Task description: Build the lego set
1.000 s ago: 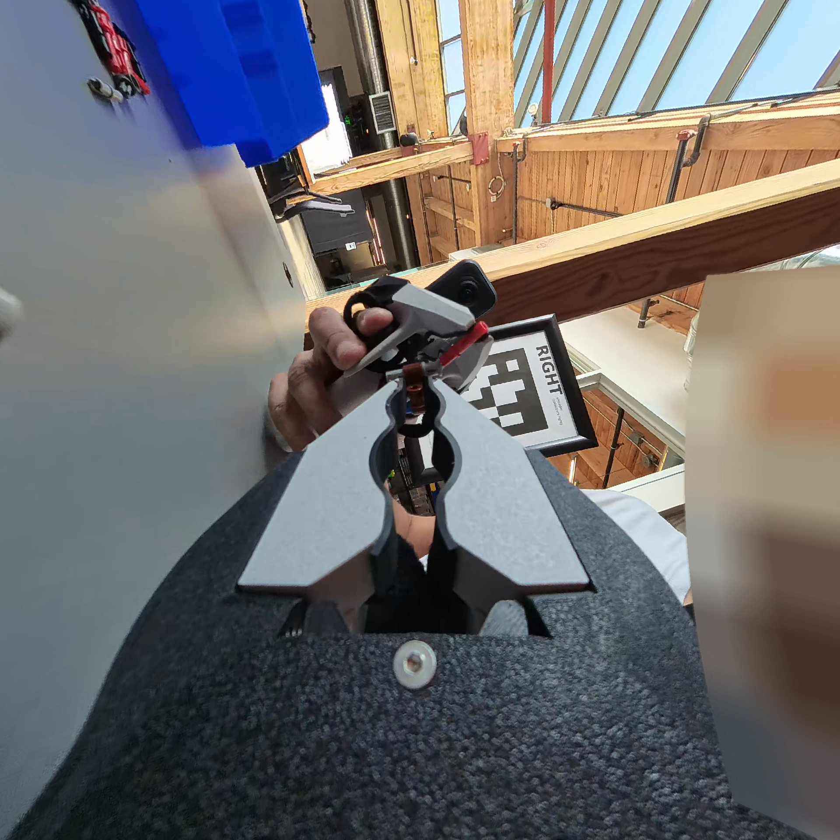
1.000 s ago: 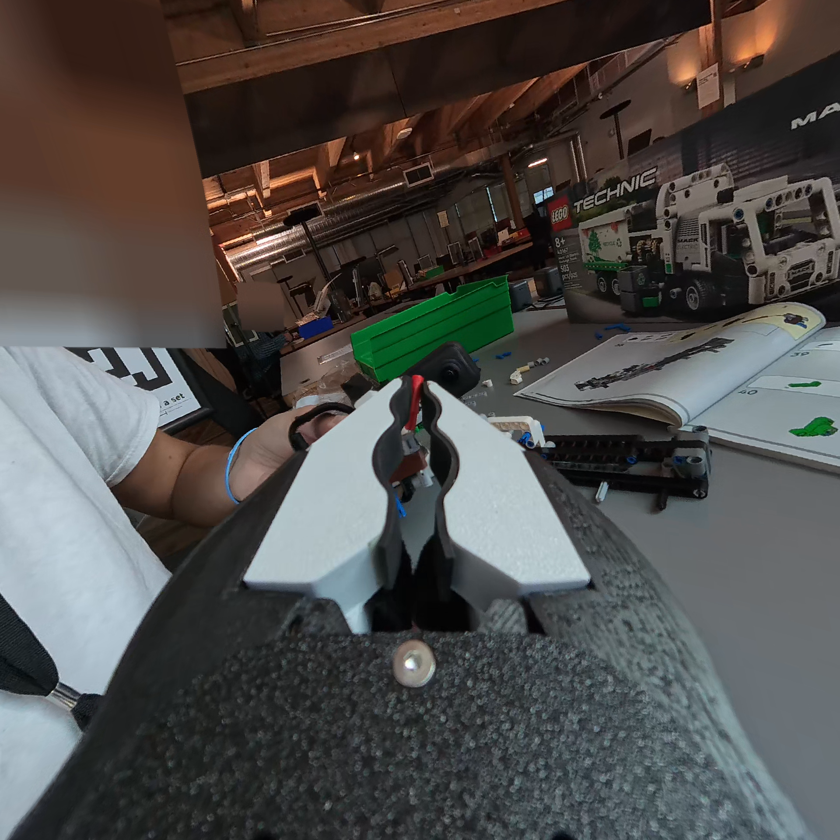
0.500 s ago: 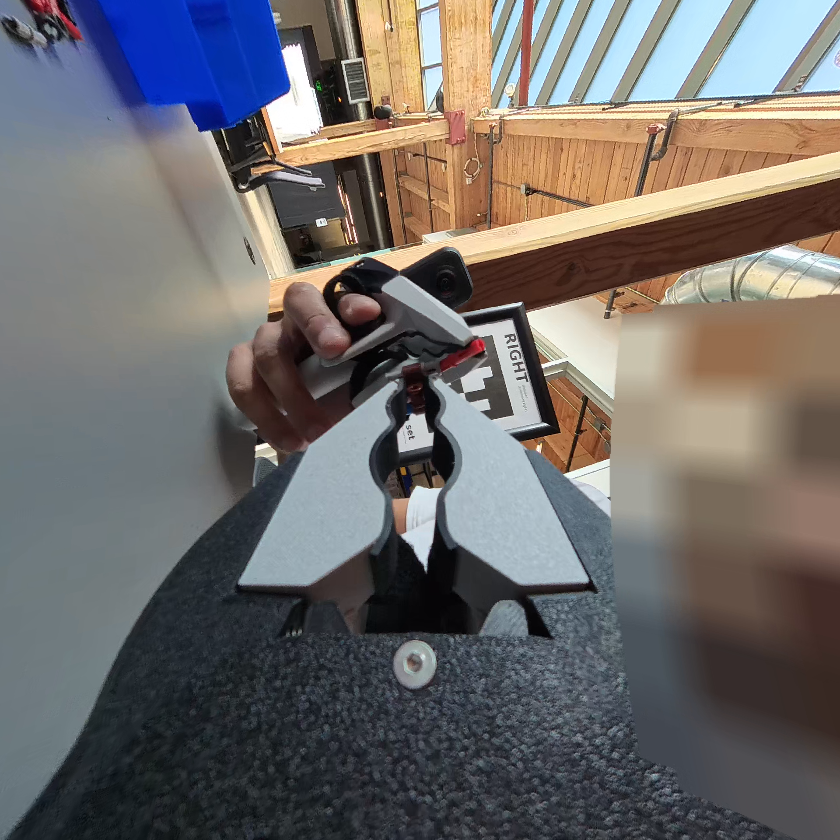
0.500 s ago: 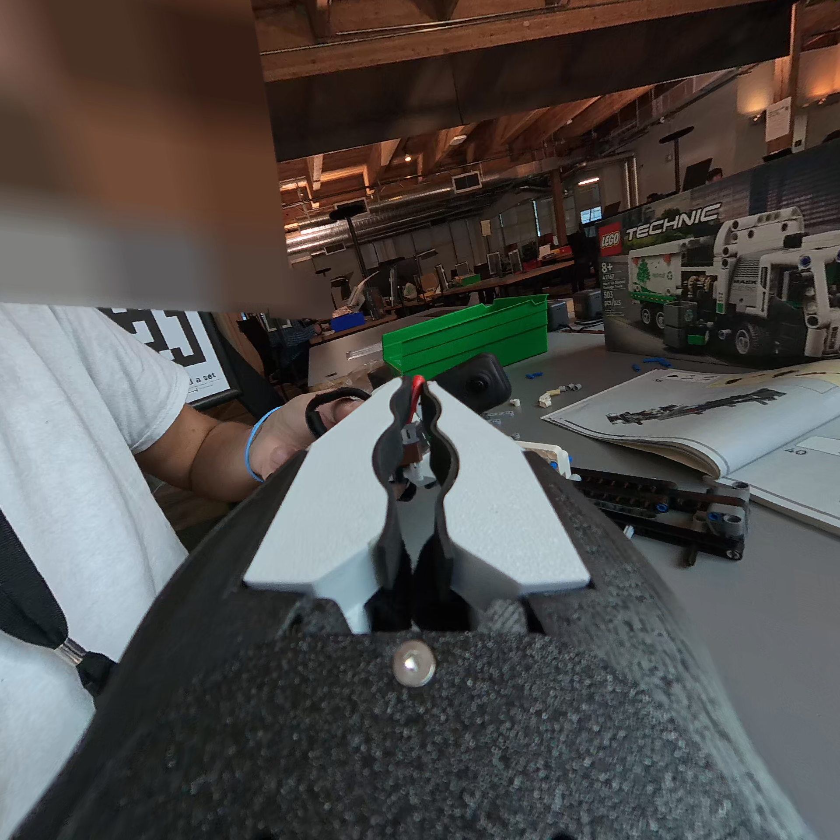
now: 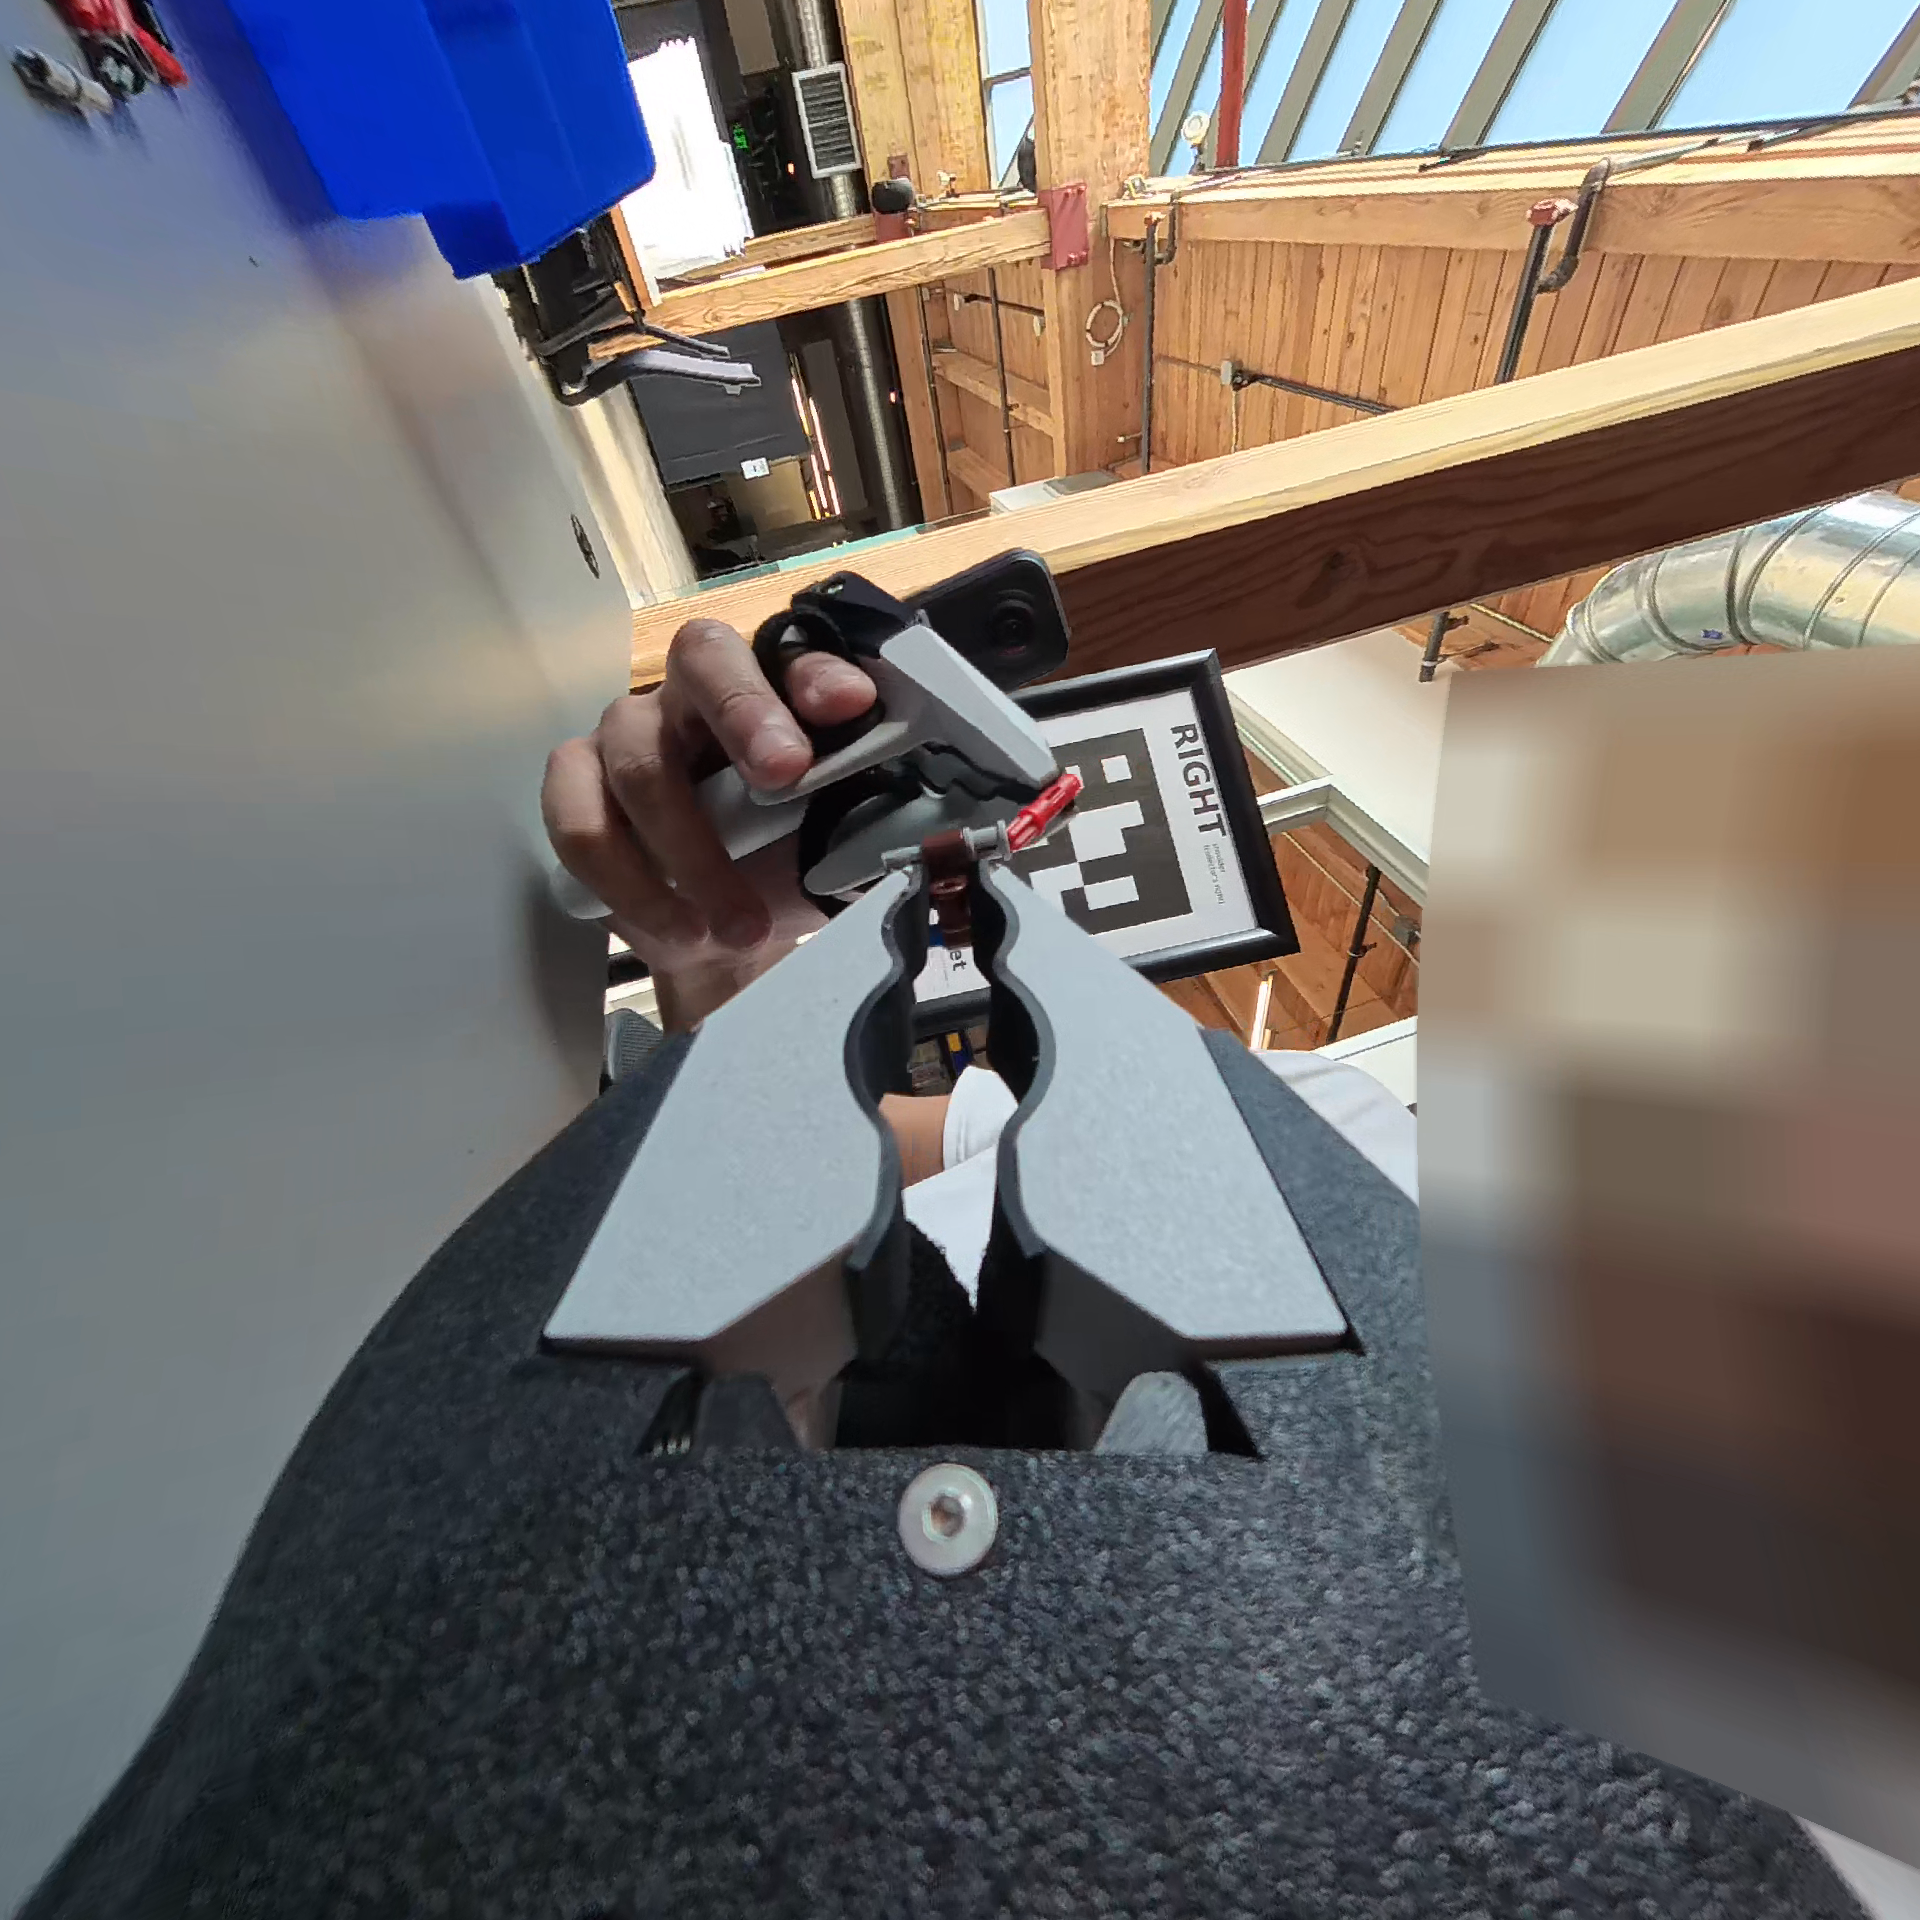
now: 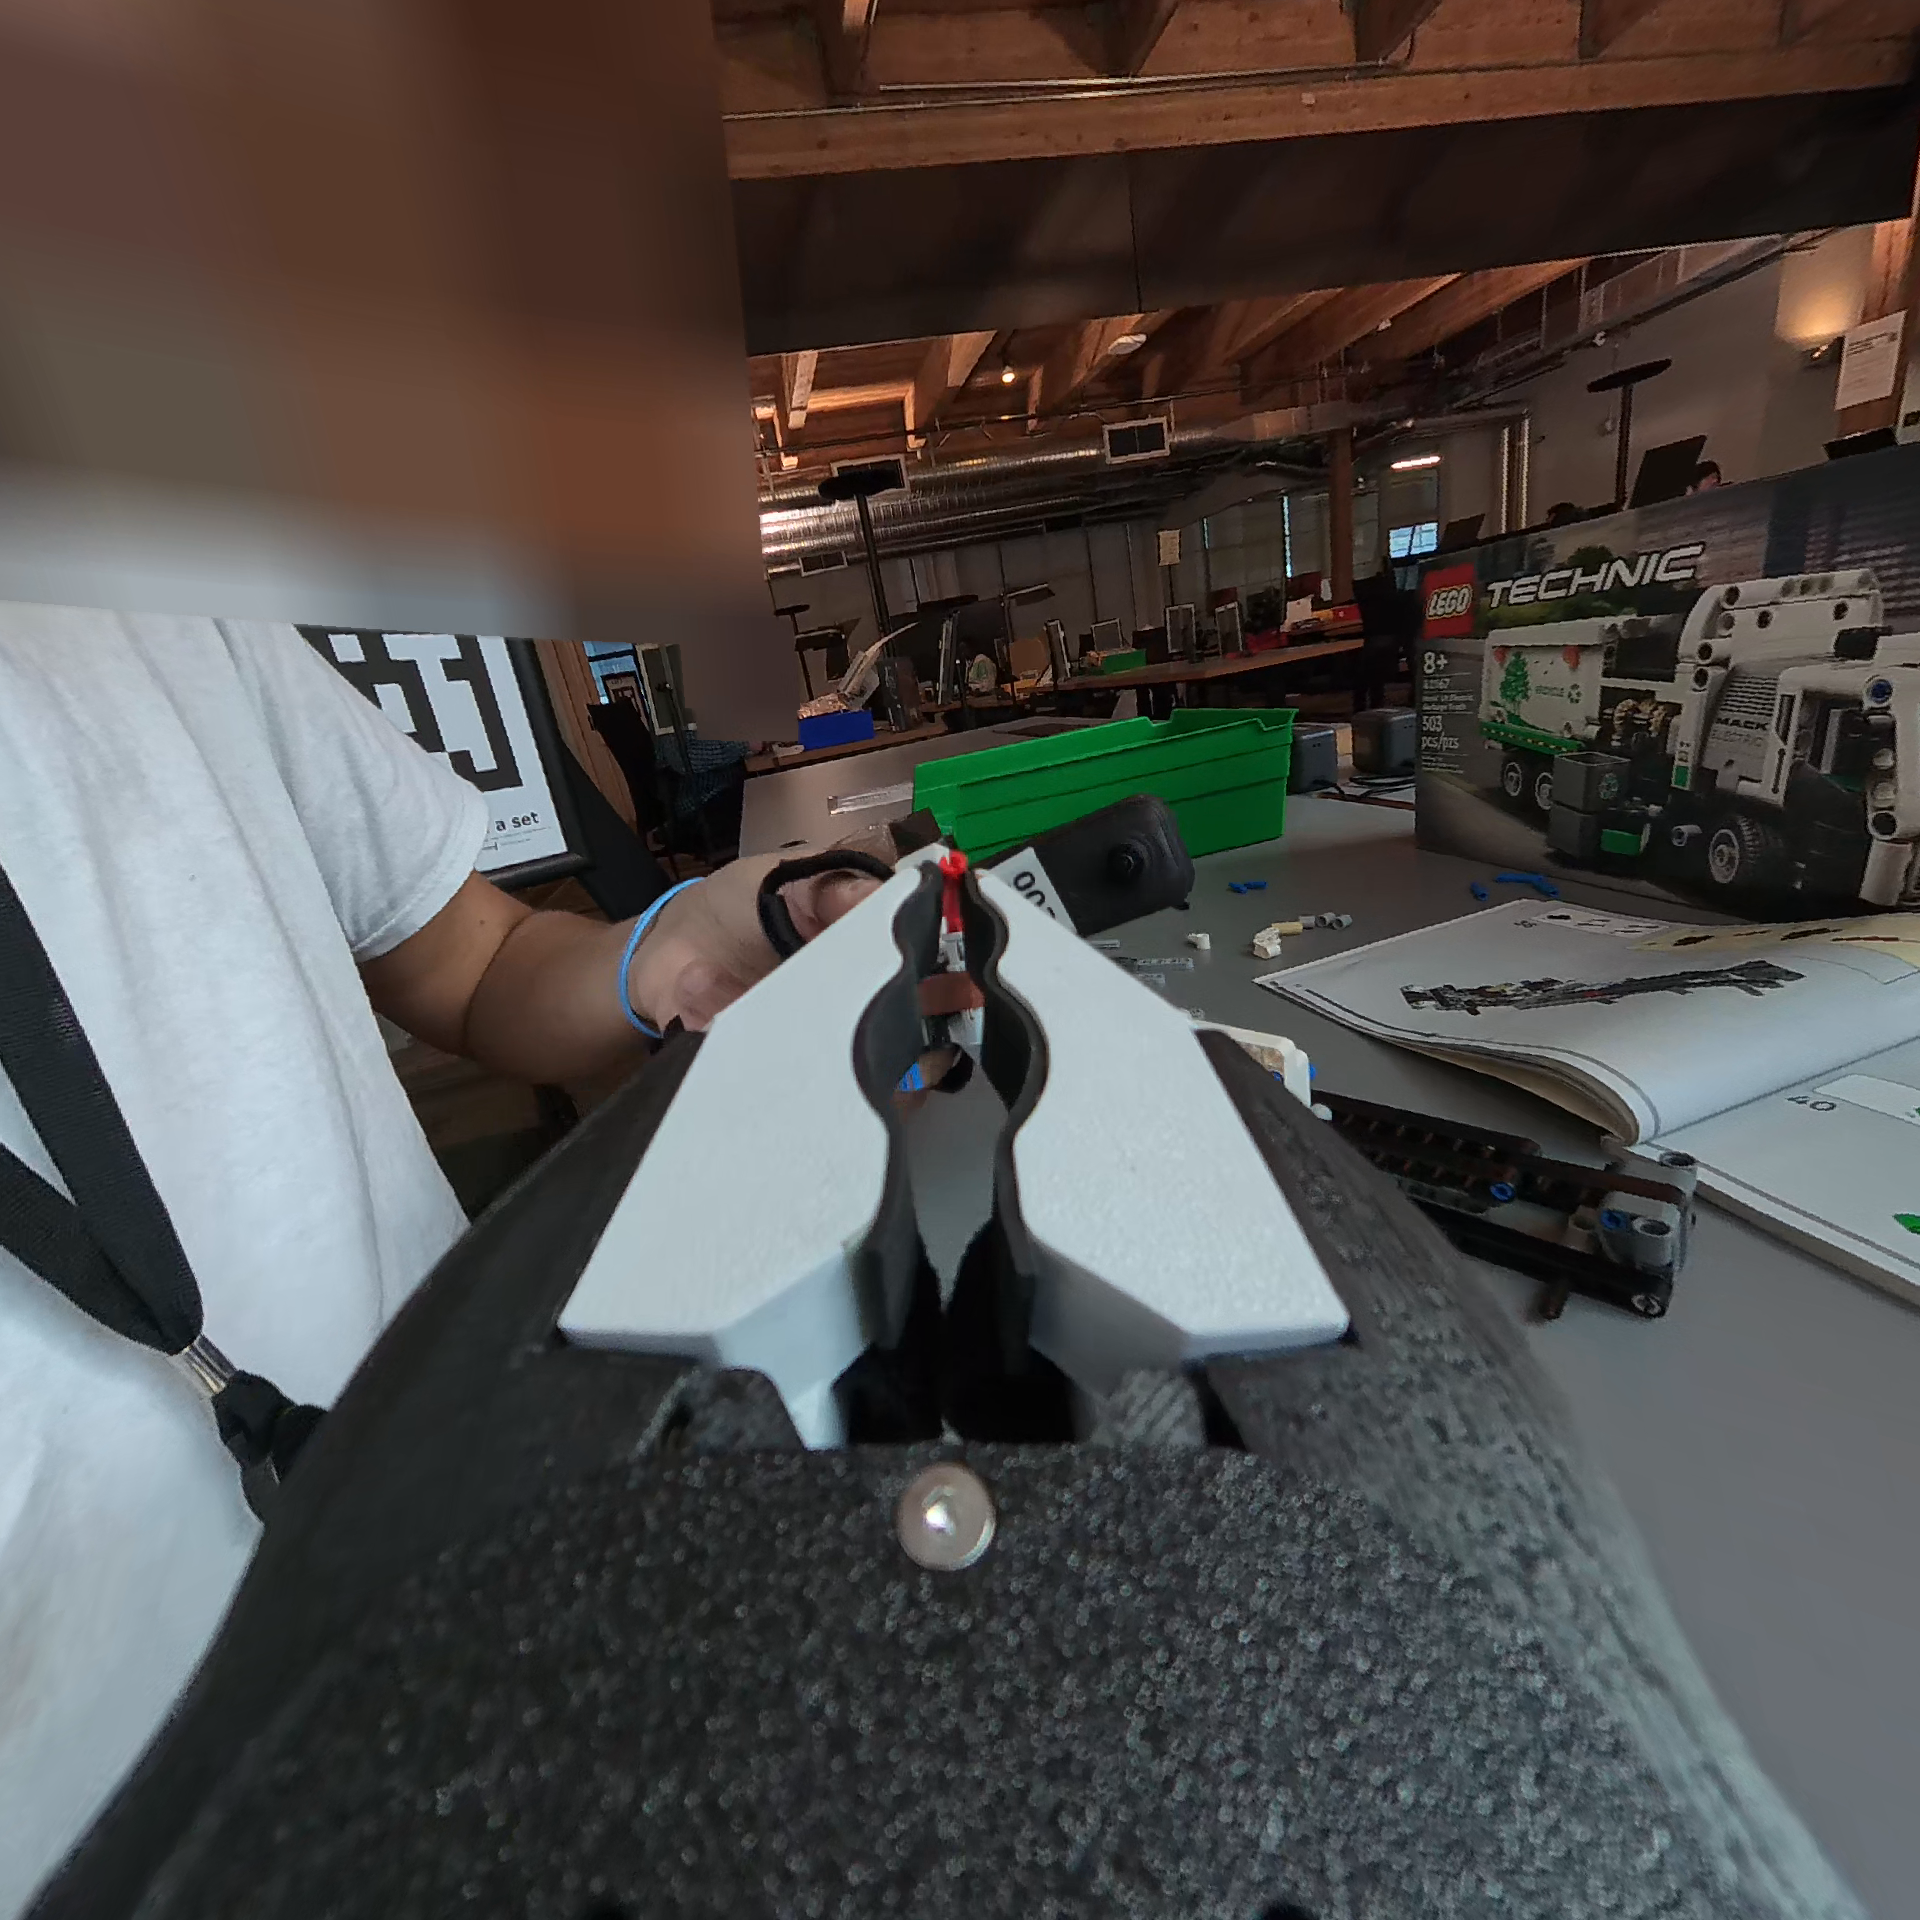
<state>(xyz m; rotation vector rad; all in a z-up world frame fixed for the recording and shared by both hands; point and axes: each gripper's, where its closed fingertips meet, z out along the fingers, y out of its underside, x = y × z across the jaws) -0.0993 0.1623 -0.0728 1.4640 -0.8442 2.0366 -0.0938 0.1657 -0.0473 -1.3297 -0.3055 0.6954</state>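
Note:
My left gripper (image 5: 948, 899) is shut on a small brown connector (image 5: 945, 857) held up in the air. A thin grey axle with a red pin (image 5: 1044, 812) on its end runs through the connector. The right gripper's fingers (image 5: 956, 717) grip that red end from the far side. In the right wrist view my right gripper (image 6: 948, 883) is shut on the red pin (image 6: 951, 864), and the brown connector (image 6: 948, 997) shows just behind the tips. The two grippers meet tip to tip. A black beam frame (image 6: 1507, 1184) lies on the table to the right.
The grey table (image 6: 1766, 1455) holds an open instruction booklet (image 6: 1558, 1029), the set's box (image 6: 1683, 686), a green bin (image 6: 1112, 779) and loose small pieces (image 6: 1299, 930). A blue bin (image 5: 436, 114) stands at the table's far end. The person's white-shirted body is close on the left. The tips of both grippers are at nearly the same place.
Both grippers have stayed shut, tip to tip on the small assembly. The pair has swung a little, so the table objects slid right in the right wrist view.

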